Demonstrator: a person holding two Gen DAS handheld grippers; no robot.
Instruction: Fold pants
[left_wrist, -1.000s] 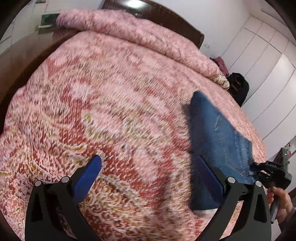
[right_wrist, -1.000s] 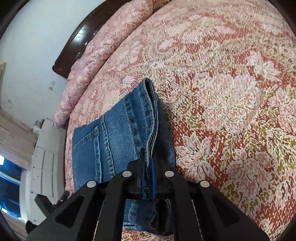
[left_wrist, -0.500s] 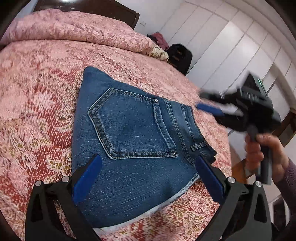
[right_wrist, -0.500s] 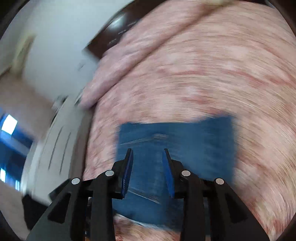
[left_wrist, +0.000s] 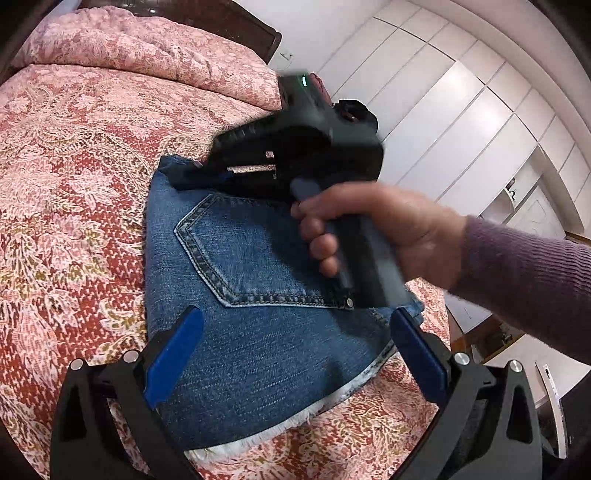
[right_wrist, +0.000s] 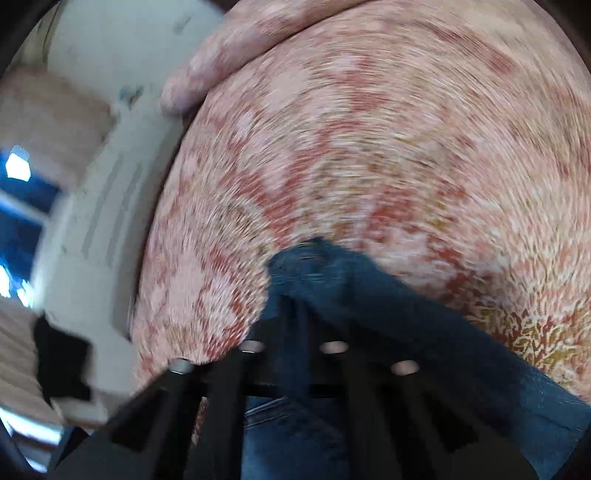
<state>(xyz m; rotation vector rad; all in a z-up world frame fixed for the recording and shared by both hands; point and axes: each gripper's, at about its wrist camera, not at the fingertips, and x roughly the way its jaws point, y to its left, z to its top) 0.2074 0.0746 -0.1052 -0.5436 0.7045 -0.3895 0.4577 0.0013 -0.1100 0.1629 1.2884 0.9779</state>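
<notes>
Folded blue jeans (left_wrist: 258, 325) lie on the pink patterned bedspread (left_wrist: 66, 192), back pocket up. My left gripper (left_wrist: 295, 354) is open and empty, its blue pads spread just above the near edge of the jeans. My right gripper (left_wrist: 192, 177), held in a hand with a purple sleeve, reaches over the jeans with its tips at their far corner. In the blurred right wrist view the jeans (right_wrist: 388, 317) sit right at the gripper (right_wrist: 295, 295); how its jaws stand is not clear.
A rolled pink quilt (left_wrist: 147, 51) and a dark headboard (left_wrist: 229, 18) lie at the far end of the bed. White wardrobe doors (left_wrist: 461, 122) stand to the right. A dark bag (left_wrist: 354, 110) sits beyond the bed.
My right gripper let go of the jeans and opened, then swung across over them to their far corner. My left gripper turned toward the jeans and stayed open.
</notes>
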